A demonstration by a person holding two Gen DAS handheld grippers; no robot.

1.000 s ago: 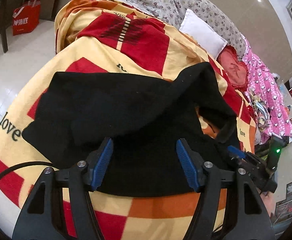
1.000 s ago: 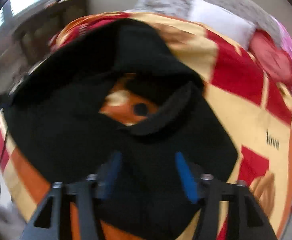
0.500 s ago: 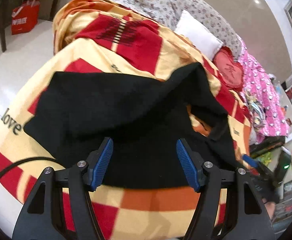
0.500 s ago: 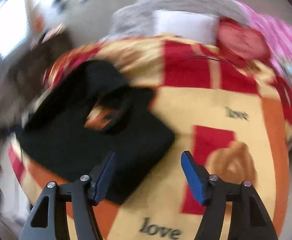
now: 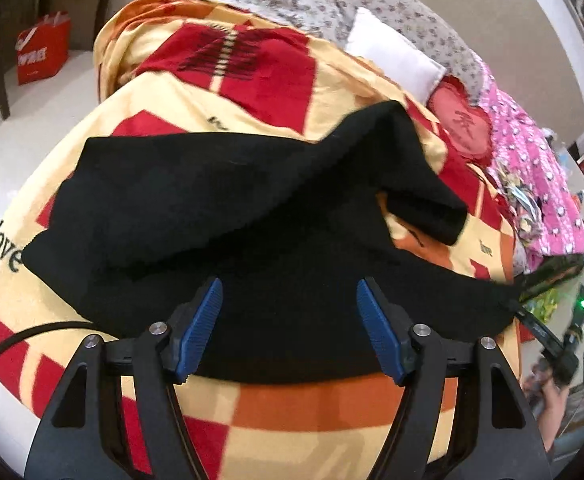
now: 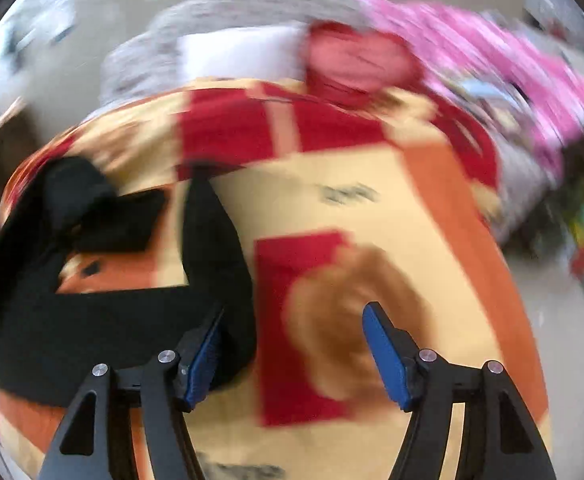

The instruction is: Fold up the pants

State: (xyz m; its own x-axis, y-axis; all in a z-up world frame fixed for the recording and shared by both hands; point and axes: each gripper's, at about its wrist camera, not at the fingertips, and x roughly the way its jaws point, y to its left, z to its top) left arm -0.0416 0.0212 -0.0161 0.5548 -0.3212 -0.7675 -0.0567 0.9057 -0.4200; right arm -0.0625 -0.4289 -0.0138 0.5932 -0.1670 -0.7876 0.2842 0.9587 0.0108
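Black pants (image 5: pixel 252 208) lie partly folded on a red, yellow and orange blanket (image 5: pixel 331 408), with one flap doubled over at the right. My left gripper (image 5: pixel 288 312) hovers over their near edge. Its jaws are opening and the blue pads (image 5: pixel 204 328) press on nothing. In the blurred right wrist view the pants (image 6: pixel 92 320) fill the lower left. My right gripper (image 6: pixel 292 340) stands open, its left finger over the pants' right edge and its right finger over bare blanket (image 6: pixel 371 200). In the left wrist view the right gripper's tip (image 5: pixel 531 320) shows by the pants' right corner.
A white pillow (image 5: pixel 391 56), a red heart cushion (image 5: pixel 463 128) and floral bedding (image 5: pixel 331 4) lie at the far end of the bed. Pink cloth (image 5: pixel 539 184) is heaped at the right. A red bag (image 5: pixel 42 52) stands on the floor at far left.
The right gripper's jaws have opened and it has swung right, so the pants now sit at the left of its view. The pants' right corner now reaches further right. The left gripper barely moved.
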